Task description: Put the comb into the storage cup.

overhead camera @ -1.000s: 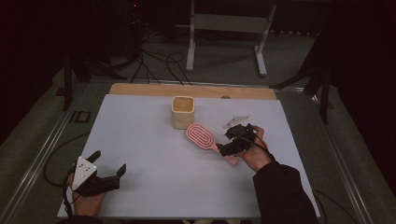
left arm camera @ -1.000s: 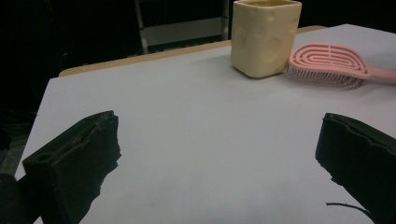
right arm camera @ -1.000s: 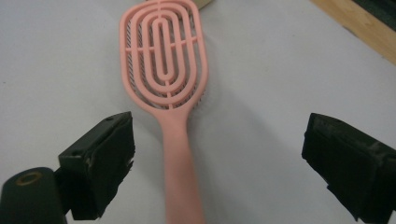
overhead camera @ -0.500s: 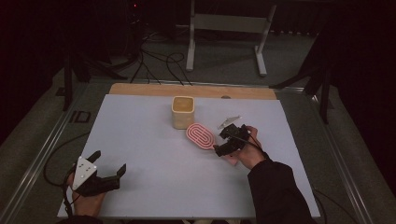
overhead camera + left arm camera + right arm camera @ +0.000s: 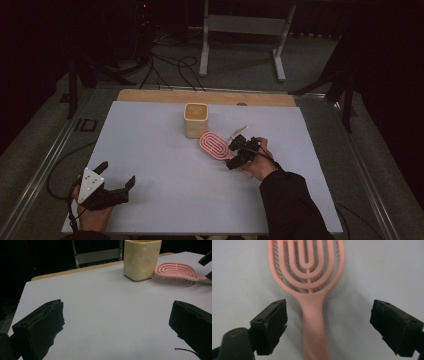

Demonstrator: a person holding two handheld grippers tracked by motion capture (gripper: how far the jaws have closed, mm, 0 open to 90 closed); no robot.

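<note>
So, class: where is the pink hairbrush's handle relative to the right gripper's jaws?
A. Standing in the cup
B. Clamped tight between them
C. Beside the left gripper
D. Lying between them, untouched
D: the right gripper view shows the hairbrush handle lying with gaps to both jaws of the right gripper.

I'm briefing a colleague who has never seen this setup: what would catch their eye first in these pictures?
Most striking is the pink hairbrush lying bristles down on the white table, right of centre, its head close beside a cream cup. The right gripper sits over the brush handle, its jaws standing wide either side of the handle without touching it, though they have just been closing a little. The left gripper rests open at the table's near left corner.
</note>
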